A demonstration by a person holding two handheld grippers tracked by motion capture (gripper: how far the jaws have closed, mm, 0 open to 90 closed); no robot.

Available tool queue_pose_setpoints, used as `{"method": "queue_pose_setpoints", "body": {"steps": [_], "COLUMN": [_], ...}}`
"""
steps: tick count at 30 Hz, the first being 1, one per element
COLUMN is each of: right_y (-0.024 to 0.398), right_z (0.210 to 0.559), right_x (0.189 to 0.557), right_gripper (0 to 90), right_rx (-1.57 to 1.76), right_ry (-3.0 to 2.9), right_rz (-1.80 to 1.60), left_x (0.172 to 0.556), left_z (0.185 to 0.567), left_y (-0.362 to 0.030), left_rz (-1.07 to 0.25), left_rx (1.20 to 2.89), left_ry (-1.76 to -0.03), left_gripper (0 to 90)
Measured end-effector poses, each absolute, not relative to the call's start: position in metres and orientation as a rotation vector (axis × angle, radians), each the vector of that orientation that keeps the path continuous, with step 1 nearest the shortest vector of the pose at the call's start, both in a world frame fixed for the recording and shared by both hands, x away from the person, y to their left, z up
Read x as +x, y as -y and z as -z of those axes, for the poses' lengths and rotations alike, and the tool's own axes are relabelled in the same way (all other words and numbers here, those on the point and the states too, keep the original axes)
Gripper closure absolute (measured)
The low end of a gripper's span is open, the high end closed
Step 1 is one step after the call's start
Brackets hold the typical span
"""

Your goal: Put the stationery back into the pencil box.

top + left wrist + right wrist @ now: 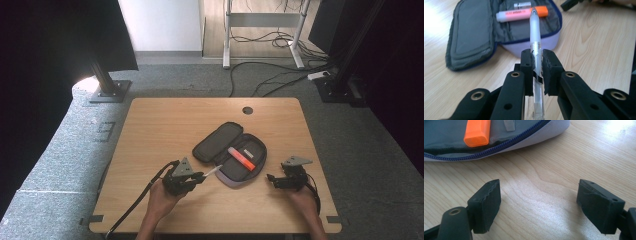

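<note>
The left gripper (537,72) is clamping a frosted, clear plastic pen (535,32) above the wooden table (150,130), its long axis pointing tip-first toward the open grey fabric pencil case (220,142) holding a smooth orange highlighter (242,158). The right gripper (539,205) is resting on the table, jaws spread, gripping nothing.

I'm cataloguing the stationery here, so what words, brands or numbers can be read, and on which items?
Pink highlighter with the orange cap, lying in the open grey fabric pencil case: a printed line runs along its barrel, too blurred to read.
Clear plastic pen clamped in the left gripper: no legible print.
Small clear item behind the highlighter: no legible print.
Wooden table: no text.
</note>
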State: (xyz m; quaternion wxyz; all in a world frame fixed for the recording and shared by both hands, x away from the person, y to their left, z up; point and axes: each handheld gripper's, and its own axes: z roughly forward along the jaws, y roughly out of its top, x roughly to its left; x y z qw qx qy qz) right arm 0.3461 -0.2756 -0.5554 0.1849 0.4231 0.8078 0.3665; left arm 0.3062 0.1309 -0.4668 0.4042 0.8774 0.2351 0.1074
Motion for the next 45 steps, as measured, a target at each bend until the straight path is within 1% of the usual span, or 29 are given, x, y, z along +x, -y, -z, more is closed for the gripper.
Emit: {"method": "queue_pose_setpoints", "body": {"steps": [14,23,37,45], "right_y": [0.276,0.276,0.276,0.276], "right_z": [0.555,0.555,0.555,0.555], "right_x": [0.346,0.346,0.346,0.346], "right_gripper": [19.0,18.9,18.8,18.8], "right_rx": [1.192,1.191,1.191,1.191], "right_ry": [-2.277,-2.277,-2.278,-2.278], "right_rz": [-1.033,-1.033,-1.033,-1.033], "left_x": [0.326,0.341,0.359,0.365], "left_z": [0.459,0.457,0.462,0.465], "left_y": [-0.104,-0.091,-0.072,-0.054], "left_rz": [-0.252,-0.233,-0.211,-0.229], "left_rx": [2.251,2.241,2.259,2.279], "left_ry": [-0.571,-0.568,-0.564,-0.540], "left_gripper": [79.5,79.5,79.4,79.4]}}
